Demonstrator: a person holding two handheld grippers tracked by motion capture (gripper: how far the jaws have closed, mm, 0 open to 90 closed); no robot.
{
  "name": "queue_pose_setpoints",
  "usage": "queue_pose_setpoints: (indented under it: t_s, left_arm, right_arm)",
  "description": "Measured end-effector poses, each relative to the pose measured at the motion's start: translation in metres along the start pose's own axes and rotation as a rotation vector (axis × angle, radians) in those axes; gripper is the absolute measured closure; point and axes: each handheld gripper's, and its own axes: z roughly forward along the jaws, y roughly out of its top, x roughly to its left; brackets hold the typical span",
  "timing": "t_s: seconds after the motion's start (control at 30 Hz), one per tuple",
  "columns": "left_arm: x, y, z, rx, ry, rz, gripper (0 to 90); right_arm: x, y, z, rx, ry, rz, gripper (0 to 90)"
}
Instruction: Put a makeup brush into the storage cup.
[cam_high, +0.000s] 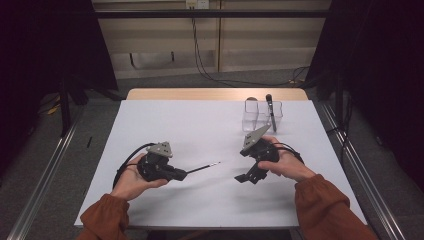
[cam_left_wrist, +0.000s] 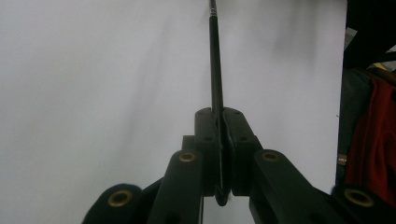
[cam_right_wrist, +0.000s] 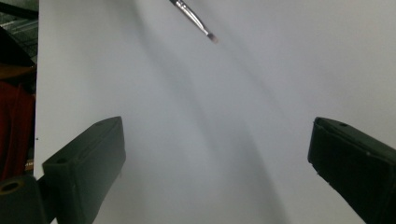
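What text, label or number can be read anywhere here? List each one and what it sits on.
None can be read.
Thin brush in the left gripper: pale marks near its ferrule, too small to read.
Clear holder and black pen: no print visible.
Wall socket: blurred, no legible marking.

A holder (cam_high: 257, 114) is standing at the table's (cam_high: 200, 125) one o'clock, with a brush (cam_high: 202, 168) lying centrally, pointing toward three.

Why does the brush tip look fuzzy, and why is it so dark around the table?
In the right gripper view the brush tip is blurred, and soft grey shadows streak the table. In the high view the white table is lit while its surroundings sink into black. In the left gripper view the left claw looks dark and soft.
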Motion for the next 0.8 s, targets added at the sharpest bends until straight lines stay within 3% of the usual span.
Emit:
queue_pose_setpoints:
  t_s: [0.1,0.33,0.6,0.7,0.8]
  left_arm:
    - [0.002,-0.003,0.0,-0.015,0.014,-0.012,85.4]
    - [0.005,-0.009,-0.004,-0.072,0.026,-0.021,85.5]
    - [0.003,-0.014,-0.002,-0.163,0.017,-0.01,85.4]
    - [0.005,-0.017,0.0,-0.189,0.023,-0.033,85.4]
    - [0.005,-0.018,0.0,-0.226,0.022,-0.031,85.4]
  right_arm:
    - [-0.001,-0.006,-0.002,-0.029,0.013,0.01,2.8]
    - [0.001,-0.015,-0.006,-0.101,-0.037,0.06,3.1]
    - [0.006,-0.028,-0.004,-0.178,-0.064,0.091,2.8]
    - [0.006,-0.033,-0.003,-0.208,-0.057,0.103,2.6]
    - [0.008,-0.035,-0.003,-0.255,-0.063,0.108,2.2]
